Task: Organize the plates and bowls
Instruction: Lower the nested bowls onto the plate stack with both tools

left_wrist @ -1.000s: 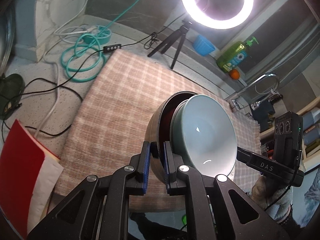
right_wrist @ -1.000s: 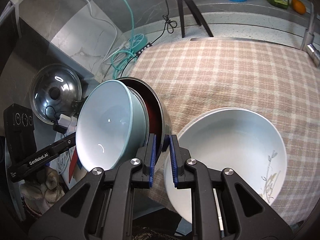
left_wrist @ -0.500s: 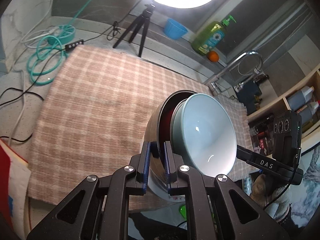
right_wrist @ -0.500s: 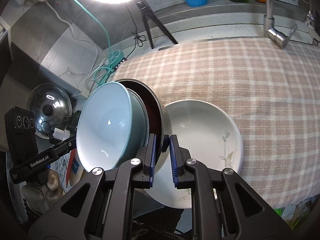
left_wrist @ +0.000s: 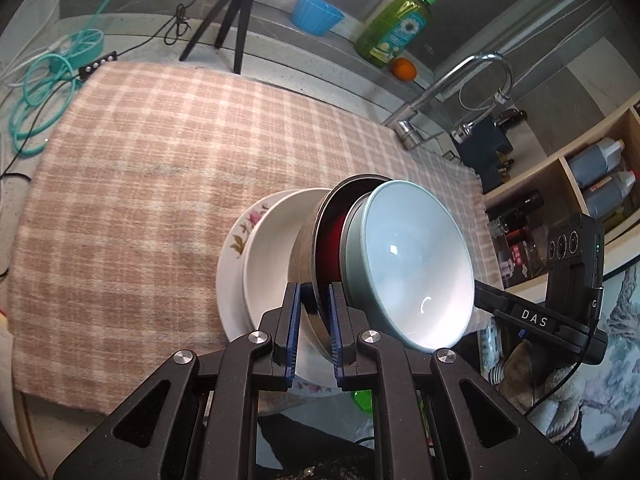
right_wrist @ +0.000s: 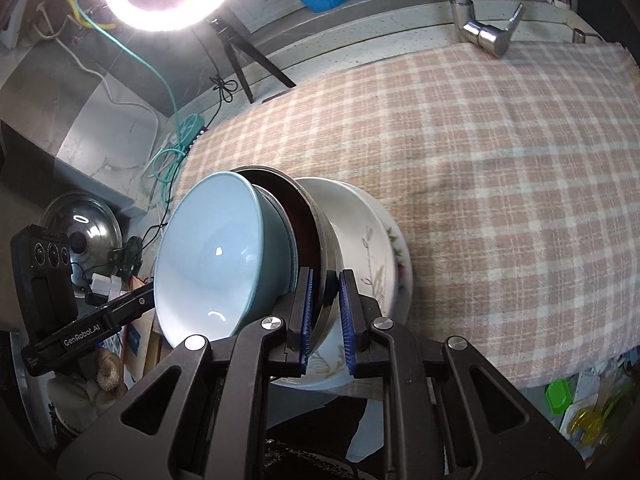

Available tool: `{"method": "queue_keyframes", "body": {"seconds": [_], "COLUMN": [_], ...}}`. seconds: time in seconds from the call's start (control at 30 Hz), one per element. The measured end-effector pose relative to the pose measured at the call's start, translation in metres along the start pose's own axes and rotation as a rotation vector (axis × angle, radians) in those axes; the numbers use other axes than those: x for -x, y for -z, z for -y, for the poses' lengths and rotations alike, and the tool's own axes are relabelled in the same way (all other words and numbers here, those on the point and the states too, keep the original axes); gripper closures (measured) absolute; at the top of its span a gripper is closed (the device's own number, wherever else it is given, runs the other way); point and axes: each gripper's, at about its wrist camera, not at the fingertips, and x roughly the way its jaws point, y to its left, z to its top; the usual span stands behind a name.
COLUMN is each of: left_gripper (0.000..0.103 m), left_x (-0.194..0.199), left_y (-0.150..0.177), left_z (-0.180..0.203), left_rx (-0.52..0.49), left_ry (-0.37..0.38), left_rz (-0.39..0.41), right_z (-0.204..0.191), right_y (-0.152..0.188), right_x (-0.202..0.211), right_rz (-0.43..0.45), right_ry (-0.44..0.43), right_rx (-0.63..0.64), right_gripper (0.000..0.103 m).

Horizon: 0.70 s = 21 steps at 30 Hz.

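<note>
From my left gripper (left_wrist: pixel 313 328) I look down along the two fingers, and they are closed on the rim of the steel bowl (left_wrist: pixel 306 248), one blue pad outside the wall and one inside. Inside this steel bowl sits the pale blue bowl (left_wrist: pixel 408 264), so I carry the two as one nest and not one by one. Both bowls are tilted, their mouths turned toward my other hand, because each gripper pinches the rim from its own side. Just behind the steel bowl are the white bowl (left_wrist: pixel 272 256) and, under it, the flowered plate (left_wrist: pixel 236 240), which rest on the checked cloth (left_wrist: pixel 140 168) near its front edge. I think the nest should go into that white bowl, to make one stack with the biggest at the bottom. From my right gripper (right_wrist: pixel 325 316) the picture is mirrored: these fingers are also clamped on the steel bowl (right_wrist: pixel 326 252), on the opposite part of the rim, with the pale blue bowl (right_wrist: pixel 208 256) leaning to the left. The white bowl (right_wrist: pixel 360 232) is just beside the steel wall, on the flowered plate (right_wrist: pixel 402 260). I cannot tell whether the steel bowl touches the white one yet, because my own fingers hide the lowest part.
</note>
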Motion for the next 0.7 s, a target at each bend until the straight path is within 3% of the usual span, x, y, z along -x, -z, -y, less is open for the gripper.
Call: {"method": "queue_keyframes", "body": {"seconds": [0.7], "left_gripper": [0.092], "left_x": [-0.01], "left_y": [0.001], "left_z": [-0.002], "left_rx": [0.011], "left_ry": [-0.034], "left_rz": [-0.024], "right_z": [0.008], "right_y": [0.003], "right_x": [-0.011], "right_rz": [-0.019], "right_ry": [-0.007], "right_rx": [-0.003], "right_gripper": [0.088]}}
